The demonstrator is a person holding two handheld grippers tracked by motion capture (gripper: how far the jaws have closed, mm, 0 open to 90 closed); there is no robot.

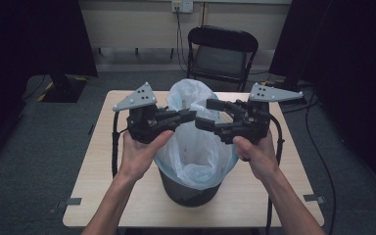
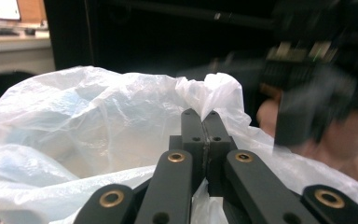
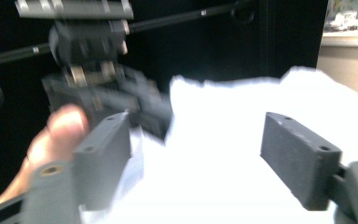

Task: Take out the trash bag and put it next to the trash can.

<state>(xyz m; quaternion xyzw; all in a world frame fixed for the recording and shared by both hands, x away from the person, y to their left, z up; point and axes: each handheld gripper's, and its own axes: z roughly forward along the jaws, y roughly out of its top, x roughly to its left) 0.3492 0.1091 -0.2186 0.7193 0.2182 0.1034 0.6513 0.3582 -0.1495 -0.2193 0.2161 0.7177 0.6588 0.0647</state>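
A dark bin (image 1: pixel 188 193) stands on the wooden table (image 1: pixel 103 186), lined with a thin white plastic bag (image 1: pixel 196 147) that billows above its rim. My left gripper (image 1: pixel 190 116) reaches in from the left. In the left gripper view its jaws (image 2: pixel 206 115) are pressed together on the bag's puckered top edge (image 2: pixel 214 88). My right gripper (image 1: pixel 208 113) comes in from the right, just opposite the left one. Its jaws (image 3: pixel 198 126) stand wide apart, with the bag (image 3: pixel 223 149) lying beyond them, untouched by the pads. That view is blurred.
A black folding chair (image 1: pixel 220 54) stands behind the table's far edge. Cables trail from both grippers over the table and down its sides. Dark curtains hang at both sides of the room. Bare tabletop lies left and right of the bin.
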